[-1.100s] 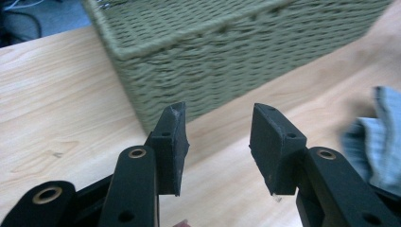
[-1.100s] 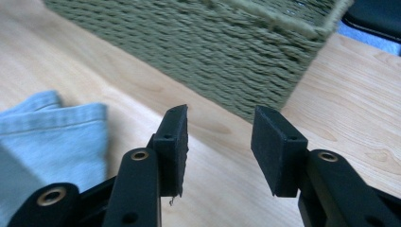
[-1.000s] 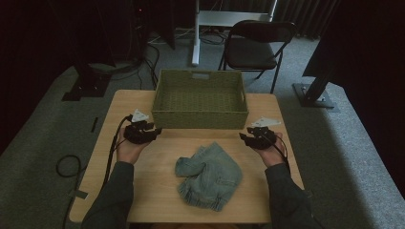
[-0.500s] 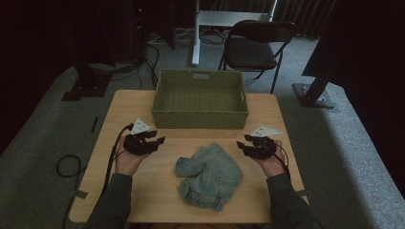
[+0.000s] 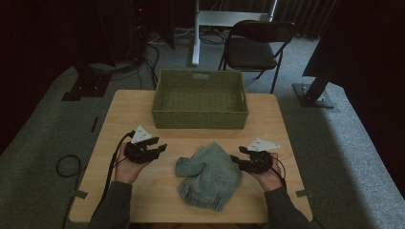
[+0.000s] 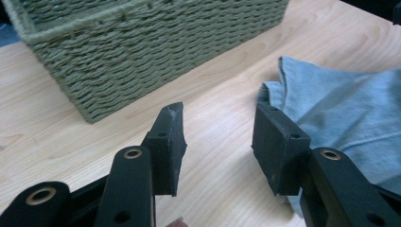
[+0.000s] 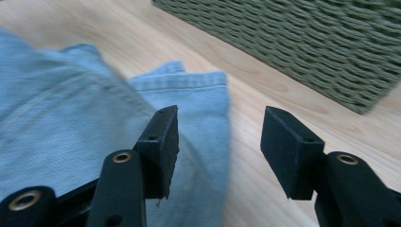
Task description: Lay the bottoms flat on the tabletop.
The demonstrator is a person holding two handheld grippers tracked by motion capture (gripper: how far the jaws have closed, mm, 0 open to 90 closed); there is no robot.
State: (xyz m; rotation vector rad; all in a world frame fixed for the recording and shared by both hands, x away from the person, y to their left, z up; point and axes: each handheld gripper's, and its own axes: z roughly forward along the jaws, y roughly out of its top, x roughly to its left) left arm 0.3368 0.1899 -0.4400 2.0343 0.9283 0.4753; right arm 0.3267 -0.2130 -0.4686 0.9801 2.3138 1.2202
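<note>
A crumpled light-blue denim garment [image 5: 208, 171] lies on the wooden table [image 5: 123, 110], in front of an empty green woven basket [image 5: 199, 116]. My left gripper [image 5: 160, 148] hovers to the left of the denim, open, with nothing between its jaws. In the left gripper view it [image 6: 217, 118] points at bare wood between the basket [image 6: 142, 56] and the denim [image 6: 340, 104]. My right gripper [image 5: 234, 159] is at the denim's right edge. Its jaws have just been opening. In the right gripper view it [image 7: 220, 118] stands over the denim's [image 7: 56, 109] hem without pinching it.
The basket [image 7: 307, 42] stands at the table's far middle. Behind the table are a black folding chair [image 5: 253, 47] and a white stand [image 5: 196, 33] on grey carpet. Cables [image 5: 67, 164] lie on the floor at the left.
Both hands have moved back from the basket toward the near edge and inward toward the denim. The right gripper's jaws stand wider than before.
</note>
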